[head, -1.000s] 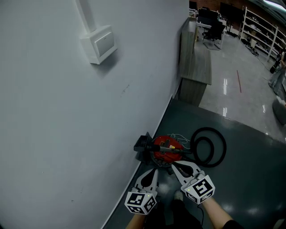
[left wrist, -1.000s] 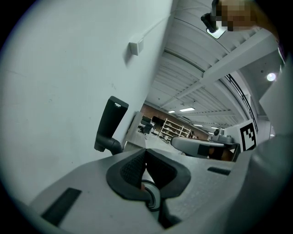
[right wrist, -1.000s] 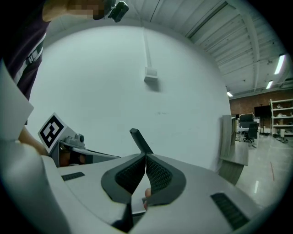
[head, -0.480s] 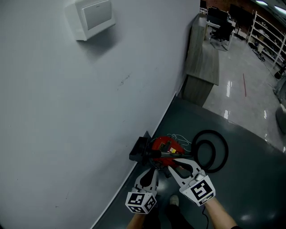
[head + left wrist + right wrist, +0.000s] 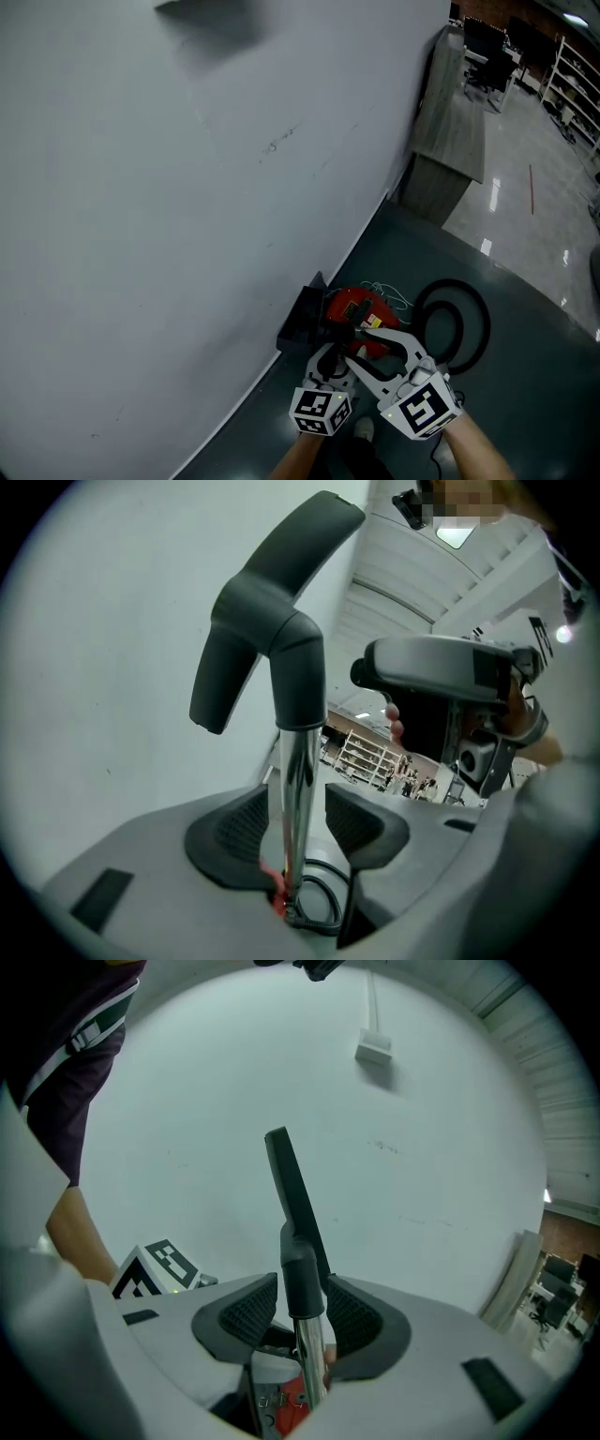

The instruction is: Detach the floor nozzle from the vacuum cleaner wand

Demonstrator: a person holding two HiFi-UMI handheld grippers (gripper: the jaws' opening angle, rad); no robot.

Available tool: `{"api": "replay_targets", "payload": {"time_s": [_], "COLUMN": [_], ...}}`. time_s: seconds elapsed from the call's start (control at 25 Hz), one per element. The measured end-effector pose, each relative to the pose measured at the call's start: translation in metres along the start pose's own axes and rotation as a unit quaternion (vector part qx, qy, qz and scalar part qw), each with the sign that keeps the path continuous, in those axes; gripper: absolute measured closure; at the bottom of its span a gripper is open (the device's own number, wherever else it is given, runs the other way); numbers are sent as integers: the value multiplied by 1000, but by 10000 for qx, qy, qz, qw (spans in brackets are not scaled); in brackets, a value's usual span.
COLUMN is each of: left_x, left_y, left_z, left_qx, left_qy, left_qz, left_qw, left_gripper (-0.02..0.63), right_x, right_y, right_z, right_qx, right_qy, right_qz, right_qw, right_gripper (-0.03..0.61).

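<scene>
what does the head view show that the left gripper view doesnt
Head view only: the red vacuum body, the coiled black hose and the black floor nozzle by the white wall. Left gripper view only: the chrome wand between the left gripper's opening jaws, topped by a bent grey handle. Both: the right gripper and that wall.

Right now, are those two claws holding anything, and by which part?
Nothing is gripped. The left gripper has its jaws opening around the chrome tube of the vacuum wand, the right gripper around its black collar; neither gripper's pads press on it.
</scene>
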State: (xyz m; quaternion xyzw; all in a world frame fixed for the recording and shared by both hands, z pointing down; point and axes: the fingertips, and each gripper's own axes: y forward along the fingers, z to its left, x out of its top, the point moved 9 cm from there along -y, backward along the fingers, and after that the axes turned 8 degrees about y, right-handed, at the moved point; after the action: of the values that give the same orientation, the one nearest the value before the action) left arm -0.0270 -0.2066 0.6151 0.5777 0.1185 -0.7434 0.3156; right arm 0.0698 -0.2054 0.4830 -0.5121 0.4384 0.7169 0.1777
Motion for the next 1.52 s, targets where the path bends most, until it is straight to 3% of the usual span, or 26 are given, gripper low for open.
{"api": "replay_targets", "payload": {"time_s": [0.28, 0.6, 0.68, 1.24, 1.52], "left_x": [-10, -6, -5, -4, -5], "left_y": [17, 29, 30, 31, 32], "left_z": [-1, 0, 0, 3, 5], "left_qx": [-138, -143, -119, -202, -185], "left_qy": [89, 232, 200, 246, 221], "left_qz": [-252, -348, -377, -325, -338], "left_qw": [9995, 9990, 9990, 9990, 9990], "left_gripper": [433, 436, 465, 471, 471], "right_x": [4, -3, -5, -4, -4], "right_y": [29, 55, 57, 58, 57], "right_z": [-7, -9, -9, -7, -16], "right_qx": [407, 353, 328, 166, 272], "right_qy": [-257, -806, -794, -883, -327], "right_qz": [329, 752, 788, 787, 752], "right_qw": [9983, 9933, 9932, 9928, 9963], "right_gripper": [390, 390, 390, 407, 407]}}
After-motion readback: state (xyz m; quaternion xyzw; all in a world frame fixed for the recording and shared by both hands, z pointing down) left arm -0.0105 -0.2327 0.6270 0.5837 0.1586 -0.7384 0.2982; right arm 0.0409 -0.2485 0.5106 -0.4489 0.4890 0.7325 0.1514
